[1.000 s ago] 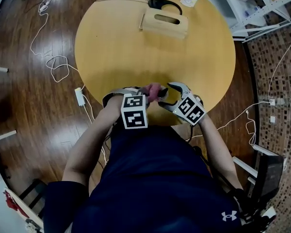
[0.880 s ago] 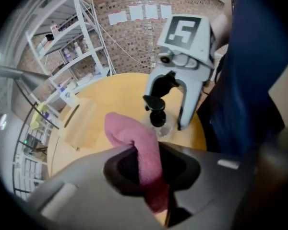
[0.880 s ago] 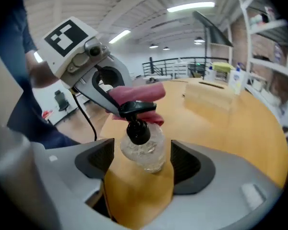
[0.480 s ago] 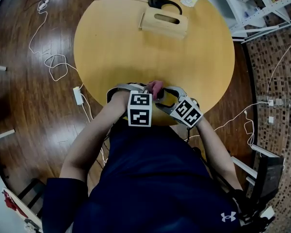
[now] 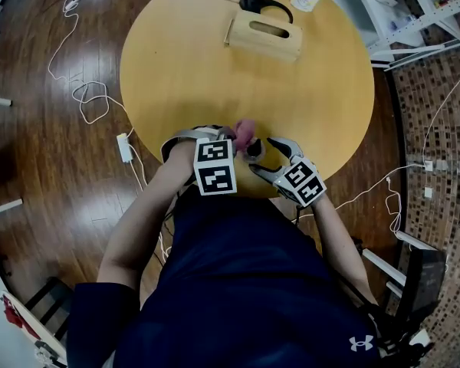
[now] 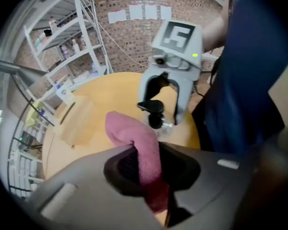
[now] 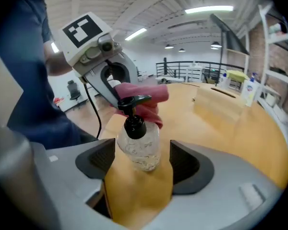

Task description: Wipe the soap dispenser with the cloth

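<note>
L tongs (image 6: 149,176) narrow, clamped on pink cloth (image 6: 139,143), its free end just beside the soap dispenser (image 7: 139,145) pump. R tongs (image 7: 139,163) wide, jaws just opened further; dispenser stands btwn them, unpressed, at worktop (image 5: 215,60) near edge.

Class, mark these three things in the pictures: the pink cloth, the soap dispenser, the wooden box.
pink cloth (image 6: 137,140): left gripper view, on its folded middle.
soap dispenser (image 7: 141,147): right gripper view, on the clear bottle body.
wooden box (image 5: 264,46): head view, on its top beside the slot.
</note>
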`<state>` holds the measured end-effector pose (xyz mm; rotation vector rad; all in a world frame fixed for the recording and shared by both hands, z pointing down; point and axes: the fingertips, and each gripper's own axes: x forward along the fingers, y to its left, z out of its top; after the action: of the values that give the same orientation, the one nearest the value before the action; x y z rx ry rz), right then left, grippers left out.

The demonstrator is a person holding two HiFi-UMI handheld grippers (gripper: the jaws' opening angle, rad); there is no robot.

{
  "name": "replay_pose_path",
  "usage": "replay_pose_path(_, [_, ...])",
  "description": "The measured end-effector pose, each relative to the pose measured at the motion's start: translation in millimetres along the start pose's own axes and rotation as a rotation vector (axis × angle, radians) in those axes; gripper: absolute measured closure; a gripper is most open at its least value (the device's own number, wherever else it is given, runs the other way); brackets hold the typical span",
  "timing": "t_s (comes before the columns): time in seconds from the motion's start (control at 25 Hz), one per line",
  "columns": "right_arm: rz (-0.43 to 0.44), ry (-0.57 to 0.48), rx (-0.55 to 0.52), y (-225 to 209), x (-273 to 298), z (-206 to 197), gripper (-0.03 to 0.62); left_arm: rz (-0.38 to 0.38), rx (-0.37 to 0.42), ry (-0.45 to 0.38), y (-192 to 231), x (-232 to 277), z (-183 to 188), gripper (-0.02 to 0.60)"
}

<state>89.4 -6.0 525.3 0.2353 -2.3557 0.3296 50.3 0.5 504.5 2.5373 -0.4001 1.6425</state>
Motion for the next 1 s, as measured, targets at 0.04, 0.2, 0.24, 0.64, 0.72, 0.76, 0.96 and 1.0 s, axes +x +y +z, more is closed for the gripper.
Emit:
replay_pose_path(0.04, [-0.018, -0.017, 0.046, 2.7, -0.2, 0.4, 0.232, 0.040, 0.009, 0.002, 12.9, 1.3, 2.5, 0.517])
replay_pose_path(0.2, [-0.064, 0.008, 0.007, 12.4, 11.6, -1.3, 0.227, 0.001, 0.171, 0.055, 10.8, 16.6, 11.2, 0.517])
replay_pose_path(0.24, [-0.073, 0.020, -0.023, 11.7, 13.9, -1.3, 0.225, -0.015, 0.203, 0.070, 5.6, 17.8, 11.2, 0.518])
replay_pose_path(0.64, [-0.065, -0.034, -0.046, 5.3, 14.4, -2.7, 0.264, -0.157, -0.037, -0.055, -59.4, -1.5, -8.9, 0.517])
replay_pose_path(0.72, [-0.077, -0.068, 0.023, 5.8, 19.9, -8.7, 0.233, -0.068, -0.207, -0.112, -40.8, -5.5, -17.6, 0.517])
replay_pose_path(0.76, [-0.090, -0.080, 0.039, 5.6, 23.8, -11.4, 0.221, -0.022, -0.275, -0.128, -31.7, -7.6, -23.4, 0.517])
replay_pose_path(0.96, [-0.184, -0.145, 0.053, -2.6, 35.5, -1.9, 0.229, 0.106, -0.434, -0.180, -13.7, -14.3, -40.1, 0.517])
replay_pose_path(1.0, [-0.184, -0.157, 0.071, -3.4, 36.3, -0.4, 0.229, 0.112, -0.464, -0.203, -13.6, -15.1, -39.6, 0.517])
